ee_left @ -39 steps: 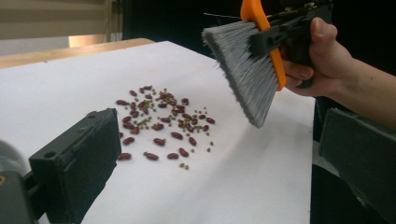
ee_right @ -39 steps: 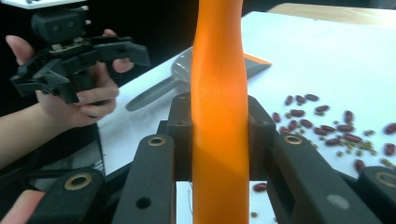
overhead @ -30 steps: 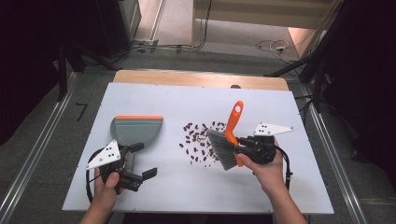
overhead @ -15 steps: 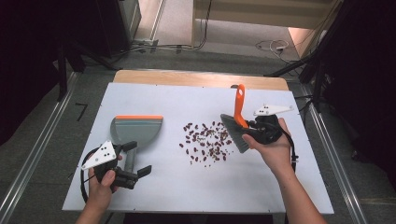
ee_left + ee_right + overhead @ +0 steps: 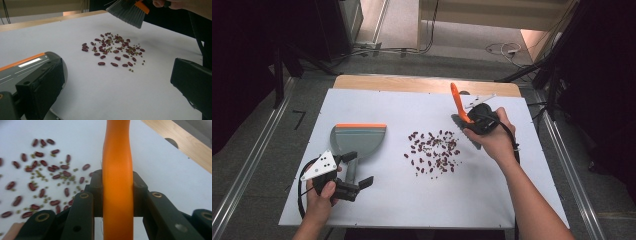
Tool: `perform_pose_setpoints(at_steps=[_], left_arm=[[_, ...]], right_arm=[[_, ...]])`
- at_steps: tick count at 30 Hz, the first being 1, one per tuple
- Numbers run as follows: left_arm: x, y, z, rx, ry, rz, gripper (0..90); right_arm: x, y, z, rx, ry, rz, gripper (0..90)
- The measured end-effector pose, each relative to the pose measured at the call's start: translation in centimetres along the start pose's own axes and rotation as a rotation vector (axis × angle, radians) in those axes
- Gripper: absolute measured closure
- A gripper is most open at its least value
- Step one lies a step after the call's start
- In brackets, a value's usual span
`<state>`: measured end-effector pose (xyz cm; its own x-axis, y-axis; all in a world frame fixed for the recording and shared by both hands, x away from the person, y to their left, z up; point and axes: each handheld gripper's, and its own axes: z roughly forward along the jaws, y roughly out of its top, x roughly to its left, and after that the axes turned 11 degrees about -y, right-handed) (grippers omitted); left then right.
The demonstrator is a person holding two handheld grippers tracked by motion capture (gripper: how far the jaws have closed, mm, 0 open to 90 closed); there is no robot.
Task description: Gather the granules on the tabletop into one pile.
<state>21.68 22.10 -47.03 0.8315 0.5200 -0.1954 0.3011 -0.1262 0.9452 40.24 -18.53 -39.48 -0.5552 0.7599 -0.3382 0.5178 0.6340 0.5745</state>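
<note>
Where the white surface (image 5: 512, 190) runs out at the far side, a wooden strip shows, then floor with cables (image 5: 502, 49) and dark stands to either side.

Your right claw (image 5: 473, 120) is clenched on the orange handle of the brush (image 5: 457, 102); in the right gripper view the handle (image 5: 117, 182) stands straight up between the jaws. The brush is lifted, grey bristles (image 5: 127, 12) hanging off the surface just beyond the beans, nothing between the two. Brush head partly hidden by your right hand (image 5: 489, 137) in the high view; top of it cut off in the left gripper view.

Beans (image 5: 434, 152) lie scattered mid-surface: dark red ones with smaller greenish bits among them. Count not readable.

Dustpan (image 5: 357, 140), grey with an orange lip, lies left of the beans and apart from them, its handle pointing at your left claw (image 5: 354, 182). That claw is released, jaws wide apart in its own view, resting low just beside the handle. Touching it or not, cannot tell. Your left hand (image 5: 319, 197) covers the claw's body; the grey plate (image 5: 319, 166) sits on top.
</note>
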Motion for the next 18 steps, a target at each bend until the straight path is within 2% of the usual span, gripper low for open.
perform_pose_setpoints(at_steps=[6,9,13,15,18], left_arm=[[0.0,0.0,0.0,-0.005,-0.001,-0.007,0.2],[-0.2,0.0,0.2,-0.002,-0.007,-0.005,0.2],[-0.1,-0.1,0.2,-0.003,-0.009,-0.007,0.2],[-0.1,-0.1,0.2,-0.002,-0.008,-0.007,0.2],[-0.1,-0.1,0.3,-0.001,-0.010,-0.009,0.2]], right_arm=[[0.9,0.8,2.8,0.091,-0.059,-0.067,68.4],[1.6,1.0,3.9,0.130,-0.107,-0.102,68.4],[2.6,1.3,5.2,0.156,-0.168,-0.159,68.4],[3.4,1.3,5.8,0.180,-0.175,-0.174,68.4],[4.5,1.5,6.1,0.193,-0.162,-0.193,68.5]])
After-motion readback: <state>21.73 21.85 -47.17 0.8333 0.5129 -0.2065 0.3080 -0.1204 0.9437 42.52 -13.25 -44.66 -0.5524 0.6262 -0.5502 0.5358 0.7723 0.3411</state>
